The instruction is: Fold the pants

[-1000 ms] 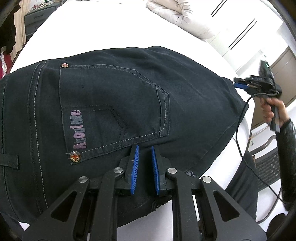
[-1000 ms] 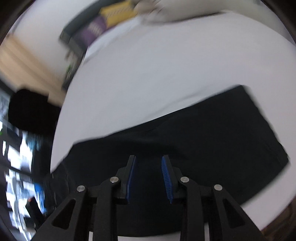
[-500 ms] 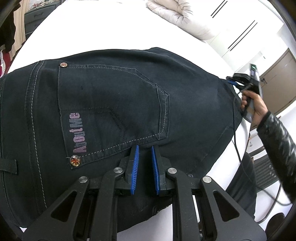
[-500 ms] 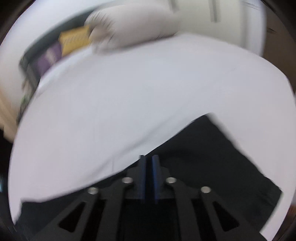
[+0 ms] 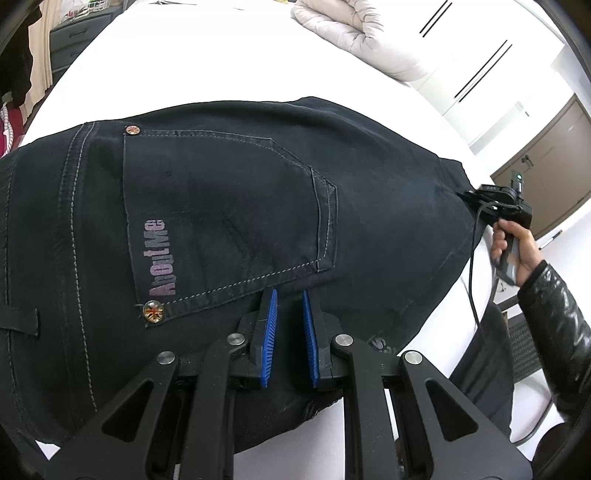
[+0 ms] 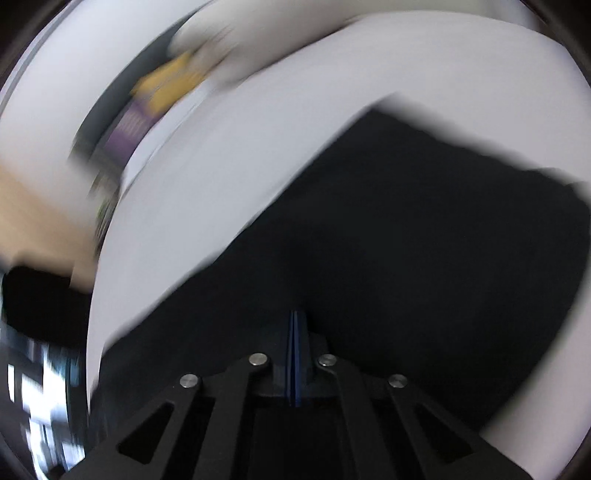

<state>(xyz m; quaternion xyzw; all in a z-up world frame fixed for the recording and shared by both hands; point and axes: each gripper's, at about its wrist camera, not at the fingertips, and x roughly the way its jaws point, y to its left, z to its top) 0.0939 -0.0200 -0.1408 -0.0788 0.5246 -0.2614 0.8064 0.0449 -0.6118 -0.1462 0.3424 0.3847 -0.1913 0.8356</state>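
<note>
Dark navy pants [image 5: 229, 206] lie flat on a white bed [image 5: 207, 62], back pocket with an "AboutMe" print facing up. My left gripper [image 5: 289, 299] is open, its blue pads just over the fabric below the pocket. My right gripper [image 6: 296, 317] has its pads pressed together at the pants' [image 6: 424, 240] near edge; the view is blurred, so fabric between the pads cannot be made out. In the left wrist view the right gripper [image 5: 476, 199] touches the pants' right edge, held by a hand.
A beige padded quilt [image 5: 354, 33] lies at the far side of the bed. White wardrobe doors and a brown cabinet [image 5: 546, 177] stand at the right. A dark dresser [image 5: 70, 40] stands at the far left. A cable hangs from the right gripper.
My right gripper has closed and moved in to the pants' right edge, swinging fast. My left gripper stays open and has hardly moved.
</note>
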